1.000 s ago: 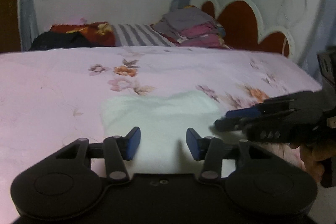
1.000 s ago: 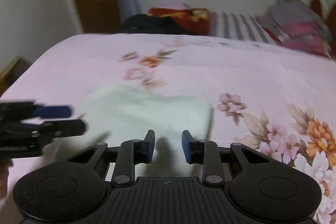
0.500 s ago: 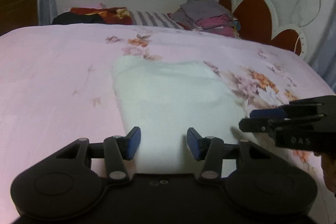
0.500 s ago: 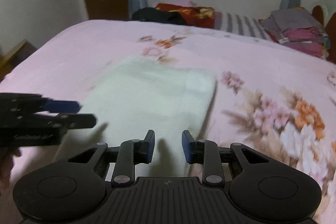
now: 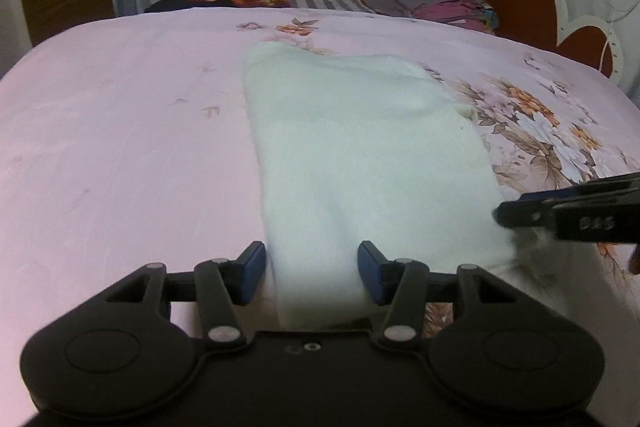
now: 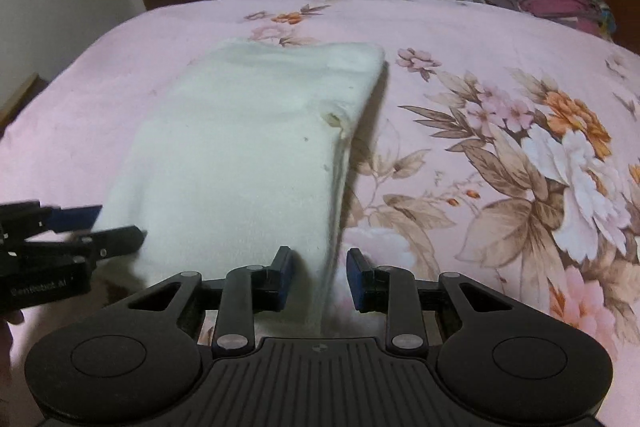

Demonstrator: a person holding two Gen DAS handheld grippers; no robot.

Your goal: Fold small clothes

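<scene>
Two grippers hover at the near end of one white cloth (image 5: 360, 155), and neither grips it.

Left wrist view: the left gripper (image 5: 311, 273) stands open. Its jaws have just widened a little, and the cloth lies between them with no pad pressing on it. The cloth runs from the jaws toward 12 o'clock across the pink bedsheet (image 5: 120, 147). Its left edge passes just inside the 9 o'clock pad. The likely trouble is that this edge sits so close to that pad that closing could catch only the fringe, or the sheet with it. The corner would then slip as it is lifted. The right gripper (image 5: 520, 209) comes in at 3 o'clock over the cloth's near right corner, which is blurred.

Right wrist view: the right gripper (image 6: 318, 277) is also open, with a narrower gap. The cloth (image 6: 240, 155) spreads from the jaws toward 11 o'clock, and its right edge runs down between the two pads. The flowered sheet (image 6: 460, 47) fills the side toward 2 o'clock. A pinch here might take one layer only, so that the fold opens up. If the two sides rise unevenly, the cloth could skew. The left gripper (image 6: 116, 227) sits at 9 o'clock, its tips at the cloth's near left edge. Whether they touch it I cannot tell.
</scene>
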